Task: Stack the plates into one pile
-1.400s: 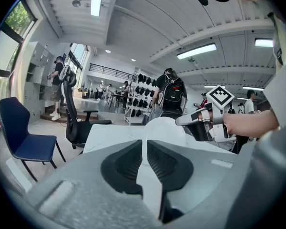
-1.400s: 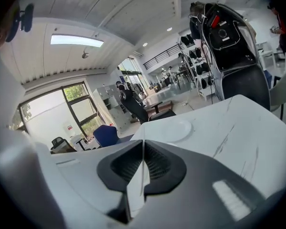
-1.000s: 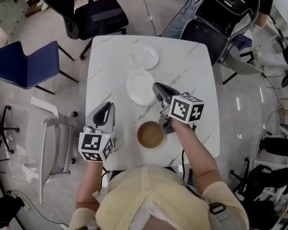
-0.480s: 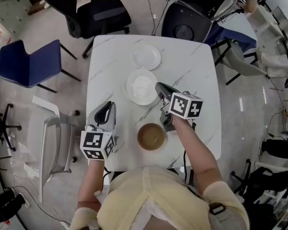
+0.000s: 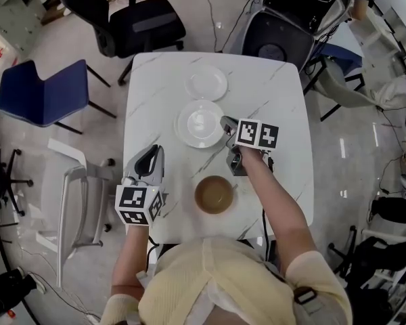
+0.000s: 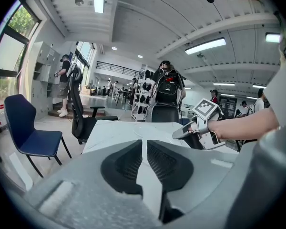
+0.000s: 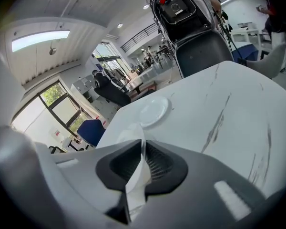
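White marble-patterned square tabletop (image 5: 277, 114) with grey veins and rounded corners, seen from above. Three round dishes lie on it in a loose line running away from the person, none of them overlapping.

(a) Small round white plate (image 5: 206, 83), glossy and shallow with a faint inner ring, lies farthest from the person near the far edge.

(b) Larger round white plate (image 5: 197, 124), smooth and glazed with a broad rim and sunken centre, lies at mid-table just beside (a) and apart from it.

(c) Round brown plate (image 5: 213, 195), glazed with a paler rim, lies nearest the person, apart from (b).

The right gripper (image 5: 224, 122), grey moulded plastic with dark ribbed pads and a black-and-white marker cube (image 5: 257, 134), meets the right rim of (b). Its jaws have just been opening. They stand slightly parted with the thin white rim between them, the grip loosened.

The left gripper (image 5: 151, 153), of the same build, hangs over the table's left side, well apart from all three plates. Its jaws are drawn together with only a thin slit between them and nothing in it.

Beyond the table stand a blue moulded chair (image 5: 40, 90) and a black office chair (image 5: 135, 19).
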A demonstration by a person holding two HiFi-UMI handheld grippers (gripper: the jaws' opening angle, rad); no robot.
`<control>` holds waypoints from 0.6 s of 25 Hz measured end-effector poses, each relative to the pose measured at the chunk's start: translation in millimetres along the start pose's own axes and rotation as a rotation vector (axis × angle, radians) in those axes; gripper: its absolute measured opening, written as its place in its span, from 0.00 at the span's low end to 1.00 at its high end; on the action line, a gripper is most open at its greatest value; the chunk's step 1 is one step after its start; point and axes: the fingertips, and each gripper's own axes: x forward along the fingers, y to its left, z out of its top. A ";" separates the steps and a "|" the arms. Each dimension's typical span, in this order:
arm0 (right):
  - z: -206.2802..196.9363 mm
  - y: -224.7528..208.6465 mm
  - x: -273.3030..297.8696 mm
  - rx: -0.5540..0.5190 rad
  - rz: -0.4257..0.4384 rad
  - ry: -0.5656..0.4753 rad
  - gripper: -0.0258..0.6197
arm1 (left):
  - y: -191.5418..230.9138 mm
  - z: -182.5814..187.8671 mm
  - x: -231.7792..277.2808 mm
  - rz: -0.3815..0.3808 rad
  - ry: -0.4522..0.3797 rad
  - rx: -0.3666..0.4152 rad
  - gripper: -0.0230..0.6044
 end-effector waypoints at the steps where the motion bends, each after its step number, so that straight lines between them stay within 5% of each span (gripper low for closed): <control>1: -0.2 -0.7 2.1 -0.008 -0.009 0.007 0.09 | 1.5 -0.1 -0.3 0.001 0.001 0.000 0.07; 9: -11.0 -9.5 15.6 -0.018 -0.054 0.079 0.11 | 6.2 0.0 -7.2 0.014 0.004 0.004 0.07; 15: -14.0 -9.1 15.9 -0.121 -0.089 0.079 0.12 | 6.9 -2.3 -10.0 0.006 0.011 0.013 0.07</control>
